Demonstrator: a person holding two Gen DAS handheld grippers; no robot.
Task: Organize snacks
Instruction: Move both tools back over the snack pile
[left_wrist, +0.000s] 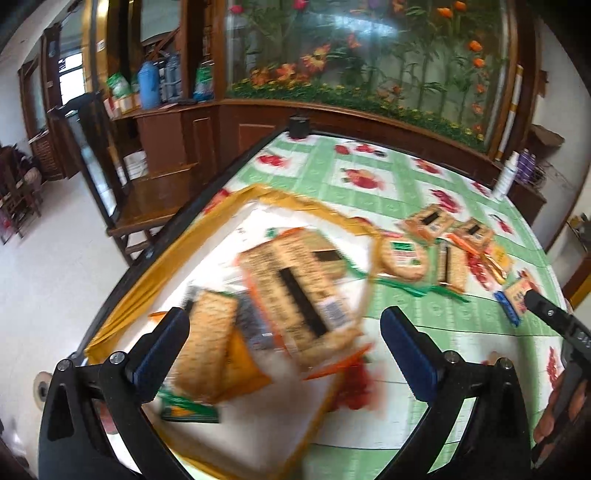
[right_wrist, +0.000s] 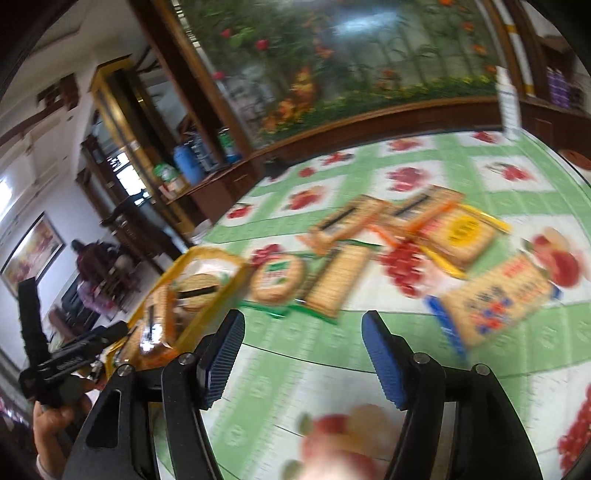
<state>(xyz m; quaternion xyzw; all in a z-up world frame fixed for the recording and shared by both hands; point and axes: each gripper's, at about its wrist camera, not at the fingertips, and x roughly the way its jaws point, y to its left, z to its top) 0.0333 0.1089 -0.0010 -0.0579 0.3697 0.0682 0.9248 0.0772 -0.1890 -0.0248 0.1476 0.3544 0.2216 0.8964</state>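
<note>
A yellow-rimmed tray (left_wrist: 155, 266) sits at the table's left and holds several cracker packets (left_wrist: 295, 288); it also shows in the right wrist view (right_wrist: 236, 266). My left gripper (left_wrist: 284, 332) is open and empty, hovering over the tray's packets. Loose packets lie on the tablecloth: a round cracker pack (right_wrist: 277, 278), a long cracker pack (right_wrist: 338, 280), a yellow-labelled pack (right_wrist: 461, 232) and a blue-edged pack (right_wrist: 495, 299). My right gripper (right_wrist: 303, 350) is open and empty above the cloth, in front of these packs. Both views are blurred.
The table has a green and white fruit-print cloth (left_wrist: 424, 325). A white bottle (left_wrist: 506, 177) stands at its far right edge. A wooden cabinet with a flower mural (left_wrist: 369, 74) runs behind the table. The other gripper shows at the right edge (left_wrist: 554, 321).
</note>
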